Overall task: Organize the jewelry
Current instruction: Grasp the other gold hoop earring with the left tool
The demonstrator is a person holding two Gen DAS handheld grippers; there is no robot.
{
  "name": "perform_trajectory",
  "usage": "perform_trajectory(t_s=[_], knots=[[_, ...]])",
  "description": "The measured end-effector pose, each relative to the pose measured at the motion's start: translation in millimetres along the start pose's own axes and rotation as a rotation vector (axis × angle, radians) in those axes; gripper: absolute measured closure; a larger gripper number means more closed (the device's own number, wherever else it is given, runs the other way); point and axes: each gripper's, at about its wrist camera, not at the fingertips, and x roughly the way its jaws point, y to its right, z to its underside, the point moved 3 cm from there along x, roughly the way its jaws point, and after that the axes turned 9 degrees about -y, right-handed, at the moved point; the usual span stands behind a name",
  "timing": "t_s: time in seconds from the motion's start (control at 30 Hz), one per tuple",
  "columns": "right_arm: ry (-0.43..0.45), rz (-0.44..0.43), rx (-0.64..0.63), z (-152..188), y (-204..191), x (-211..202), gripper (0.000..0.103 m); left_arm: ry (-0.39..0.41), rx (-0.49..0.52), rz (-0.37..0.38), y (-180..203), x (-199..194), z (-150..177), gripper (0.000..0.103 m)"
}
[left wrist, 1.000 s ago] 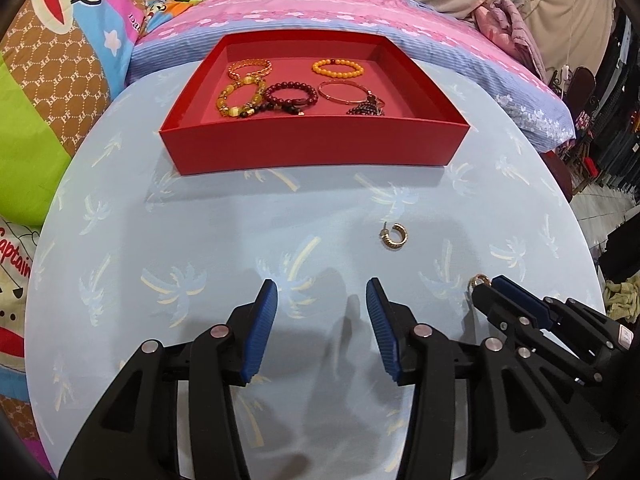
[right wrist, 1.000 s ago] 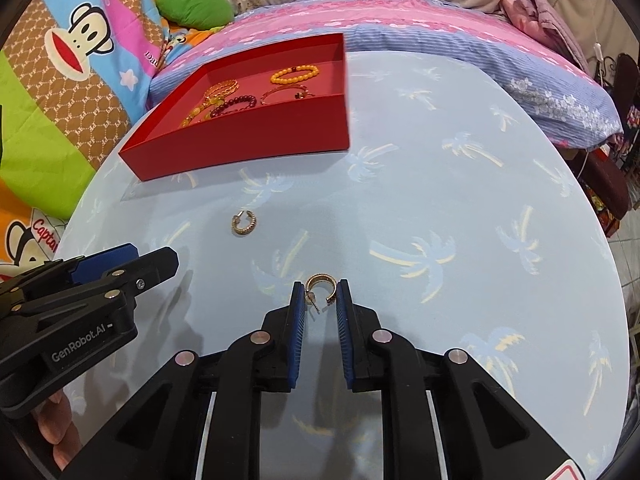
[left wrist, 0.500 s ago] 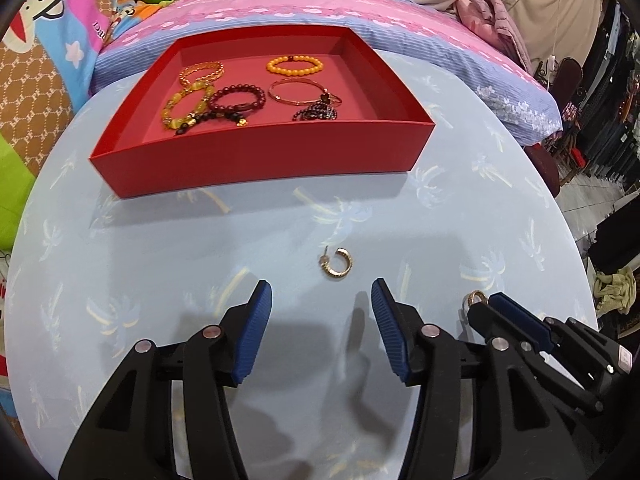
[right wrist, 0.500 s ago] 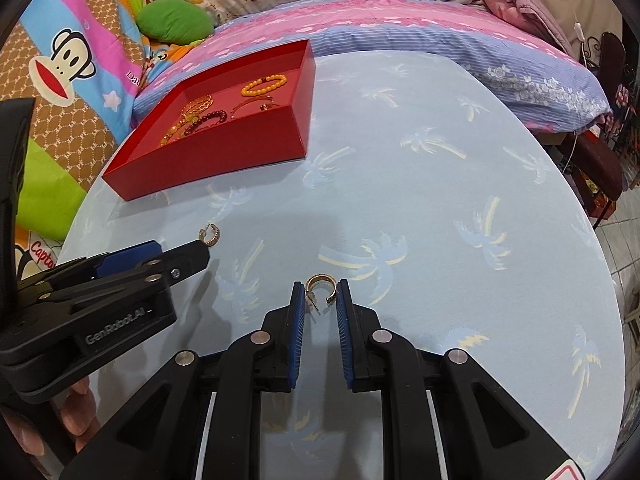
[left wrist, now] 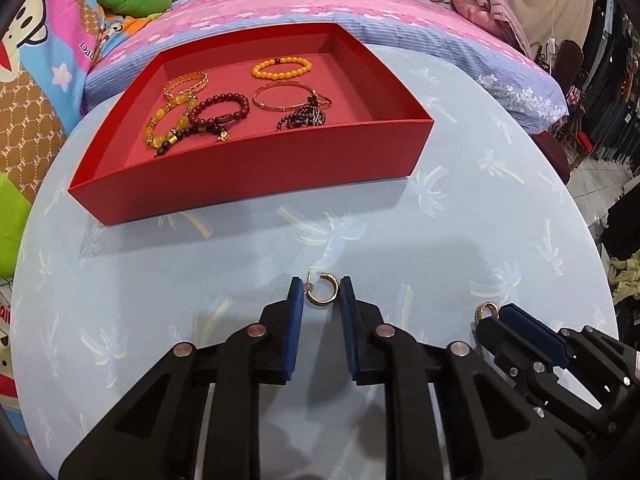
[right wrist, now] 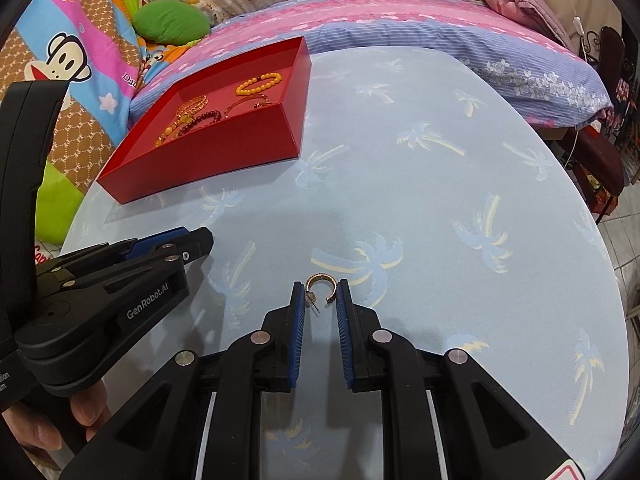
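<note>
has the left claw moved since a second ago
Yes. The left claw has advanced toward the red tray and narrowed around the hoop earring, which earlier lay ahead on the tablecloth.

A pale-blue palm-print bench (right wrist: 440, 184) stands against a bed (right wrist: 400, 20) (pink-and-lilac striped cover); tiled floor (right wrist: 624, 264) at right.

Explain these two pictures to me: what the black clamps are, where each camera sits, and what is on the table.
No robot here: a person holds two hand-operated clamps, each carrying a camera that looks along its jaws. In the left clamp's view, the left gripper has its jaws around a gold hoop earring on the palm-print tablecloth. In the right clamp's view, the right gripper pinches a second gold hoop earring. Behind stands a red tray holding beaded bracelets.
</note>
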Motion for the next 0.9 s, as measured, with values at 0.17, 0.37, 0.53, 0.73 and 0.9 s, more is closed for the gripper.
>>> perform_trajectory(t_s=[0.17, 0.37, 0.53, 0.73, 0.9], knots=[[-0.002, -0.004, -0.012, -0.4, -5.5, 0.0, 0.088, -0.003, 0.001, 0.004, -0.4, -1.3, 1.5, 0.085], [0.002, -0.008, -0.030, 1.1, -13.2, -2.8, 0.088, -0.006, 0.001, 0.006, -1.4, -6.5, 7.7, 0.085], [0.008, -0.011, -0.044, 3.1, -17.9, -6.5, 0.088, 0.003, -0.004, 0.002, -5.1, -15.1, 13.7, 0.085], [0.021, -0.022, -0.065, 5.9, -28.8, -12.4, 0.088, 0.016, -0.013, -0.014, -10.6, -26.8, 20.8, 0.085], [0.030, -0.026, -0.082, 8.6, -37.4, -17.6, 0.088, 0.024, -0.024, -0.021, -16.7, -36.5, 27.9, 0.085]])
